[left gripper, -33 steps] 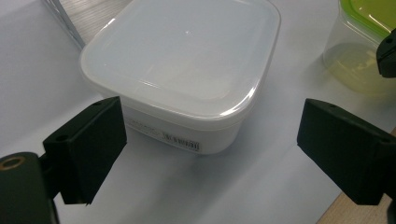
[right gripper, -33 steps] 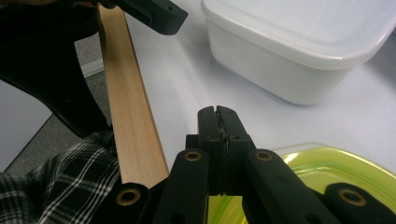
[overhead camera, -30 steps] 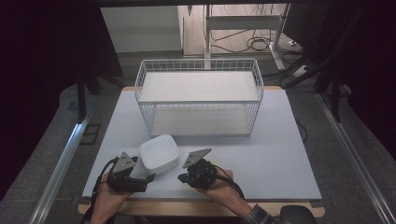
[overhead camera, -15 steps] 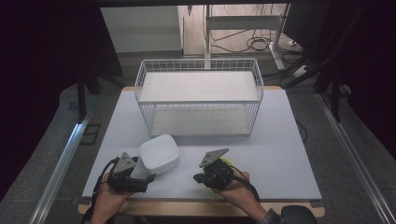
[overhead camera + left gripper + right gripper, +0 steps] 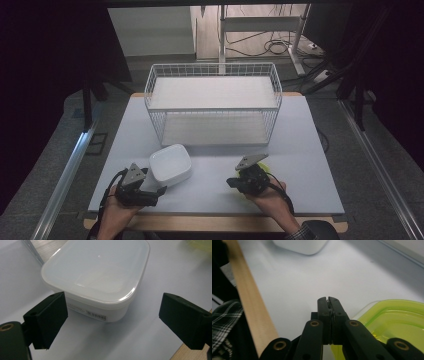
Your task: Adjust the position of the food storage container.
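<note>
A white lidded plastic container [image 5: 170,165] sits on the pale table [image 5: 300,150], near the front left. My left gripper [image 5: 156,192] lies just in front of it, open, and in the left gripper view its black jaws stand wide apart before the container [image 5: 100,277] without touching it. My right gripper [image 5: 231,183] is at the front right, pointing left, with its jaws pressed together [image 5: 328,300] and nothing visible between the tips. A yellow-green translucent container [image 5: 397,322] lies under and beside it, and its edge [image 5: 267,162] peeks out past the gripper. Whether the gripper touches it I cannot tell.
A white wire basket [image 5: 212,109] stands at the middle back of the table. The wooden front edge [image 5: 249,305] runs close under both hands. A plaid sleeve [image 5: 224,315] shows at the right wrist. Metal rails and cables flank the table on the floor.
My right hand has slid to the right along the front of the table, away from the white container. The left gripper and the white container have stayed put.
</note>
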Demonstrator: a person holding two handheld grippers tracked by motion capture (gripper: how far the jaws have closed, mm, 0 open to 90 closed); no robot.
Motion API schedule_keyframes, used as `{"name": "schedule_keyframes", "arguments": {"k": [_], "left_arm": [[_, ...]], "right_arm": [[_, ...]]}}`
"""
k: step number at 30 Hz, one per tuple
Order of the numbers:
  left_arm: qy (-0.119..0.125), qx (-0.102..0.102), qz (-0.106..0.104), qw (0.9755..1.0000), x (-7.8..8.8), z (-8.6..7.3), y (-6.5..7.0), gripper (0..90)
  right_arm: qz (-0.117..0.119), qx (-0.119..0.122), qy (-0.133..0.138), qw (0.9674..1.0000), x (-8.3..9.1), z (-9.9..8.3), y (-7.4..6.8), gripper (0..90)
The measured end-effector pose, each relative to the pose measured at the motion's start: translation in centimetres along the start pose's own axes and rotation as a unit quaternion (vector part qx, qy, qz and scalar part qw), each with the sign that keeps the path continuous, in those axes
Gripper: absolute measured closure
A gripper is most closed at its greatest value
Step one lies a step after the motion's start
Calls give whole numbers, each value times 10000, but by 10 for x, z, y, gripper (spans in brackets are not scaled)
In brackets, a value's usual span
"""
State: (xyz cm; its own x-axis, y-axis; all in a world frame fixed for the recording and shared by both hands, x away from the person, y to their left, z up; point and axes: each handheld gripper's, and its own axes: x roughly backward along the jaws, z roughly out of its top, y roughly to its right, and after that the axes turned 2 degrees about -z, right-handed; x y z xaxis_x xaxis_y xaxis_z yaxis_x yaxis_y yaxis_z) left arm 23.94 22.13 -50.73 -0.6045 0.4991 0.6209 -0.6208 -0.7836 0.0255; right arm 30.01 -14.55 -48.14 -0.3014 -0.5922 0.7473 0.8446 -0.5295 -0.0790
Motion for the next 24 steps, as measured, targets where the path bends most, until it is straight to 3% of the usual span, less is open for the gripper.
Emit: {"name": "schedule_keyframes", "arguments": {"k": [10, 24], "left_arm": [[-12, 15, 4, 10000, 0, 0, -1, 83], [-108, -46, 77, 9999, 0, -2, -2, 85]], "right_arm": [[-497, -335, 75, 9982, 17, -10, 31, 868], [-1098, -790, 179, 9907, 42, -27, 74, 868]]}}
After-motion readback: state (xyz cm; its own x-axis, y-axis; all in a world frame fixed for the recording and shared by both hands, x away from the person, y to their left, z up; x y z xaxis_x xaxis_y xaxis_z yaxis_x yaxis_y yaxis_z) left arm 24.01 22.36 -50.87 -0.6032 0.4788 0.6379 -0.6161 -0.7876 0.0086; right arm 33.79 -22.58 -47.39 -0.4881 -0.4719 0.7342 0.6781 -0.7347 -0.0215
